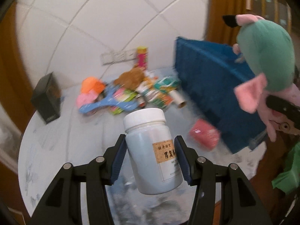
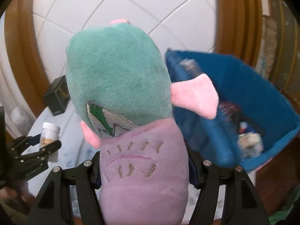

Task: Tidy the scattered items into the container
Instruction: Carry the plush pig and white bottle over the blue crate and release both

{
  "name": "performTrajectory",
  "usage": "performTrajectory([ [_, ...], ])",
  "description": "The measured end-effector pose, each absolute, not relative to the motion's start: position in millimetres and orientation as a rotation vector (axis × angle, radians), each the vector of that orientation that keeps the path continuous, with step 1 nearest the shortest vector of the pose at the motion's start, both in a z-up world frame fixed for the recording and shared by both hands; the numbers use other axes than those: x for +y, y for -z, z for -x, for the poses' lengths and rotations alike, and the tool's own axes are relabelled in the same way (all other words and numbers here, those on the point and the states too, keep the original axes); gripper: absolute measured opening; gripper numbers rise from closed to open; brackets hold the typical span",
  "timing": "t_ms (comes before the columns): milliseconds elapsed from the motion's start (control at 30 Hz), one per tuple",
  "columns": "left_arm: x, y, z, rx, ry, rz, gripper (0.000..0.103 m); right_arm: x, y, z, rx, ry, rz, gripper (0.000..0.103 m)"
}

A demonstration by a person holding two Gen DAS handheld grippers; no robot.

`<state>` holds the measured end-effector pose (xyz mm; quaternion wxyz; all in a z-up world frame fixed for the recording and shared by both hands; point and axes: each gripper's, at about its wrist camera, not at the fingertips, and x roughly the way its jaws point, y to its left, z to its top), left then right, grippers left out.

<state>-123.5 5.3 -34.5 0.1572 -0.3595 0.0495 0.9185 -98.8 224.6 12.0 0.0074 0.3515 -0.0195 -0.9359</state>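
Nearest, in the left wrist view: left tool (image 1: 149, 156) pinching a white-capped pill bottle (image 1: 151, 150) between its blue pads, bottle tilted and lifted clear of the worktop (image 1: 56, 146). In the right wrist view: right tool (image 2: 144, 170) clamped on the pink lower body of a plush toy (image 2: 129, 101), its green top rising ahead and a pink ear jutting right.

Just beyond the bottle, to the right: a pink pack (image 1: 204, 135) lying on the worktop, close against the near wall of the blue container (image 1: 211, 86). Container on the right side, open-topped, several blurred items already inside (image 2: 249, 140).

Farther, mid-worktop: a scattered pile (image 1: 131, 91) left of the container, with an orange cap, a blue flat toy, colourful packets, a brown plush and a paper roll. Behind the pile, an upright red and yellow tube (image 1: 141, 58). On the far left edge, a black box (image 1: 46, 97) standing alone.

Beyond everything, a white tiled wall (image 1: 84, 18).
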Motion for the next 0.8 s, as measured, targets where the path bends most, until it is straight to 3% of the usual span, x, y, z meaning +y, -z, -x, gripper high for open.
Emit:
performTrajectory([
  [433,285.3,-48.1,129.0,0.22,-2.568,0.853,0.051,452.3,-62.5,123.0,-0.082,3.042,-1.003,0.067],
  [567,371.0,-46.7,149.3,0.242,-2.558,0.933,0.051,529.4,-51.5,156.2,-0.051,3.021,-1.1,0.067],
  [800,431.4,-2.0,171.3,0.319,-2.559,1.143,0.051,595.5,-6.0,185.4,-0.075,2.909,-1.225,0.067],
])
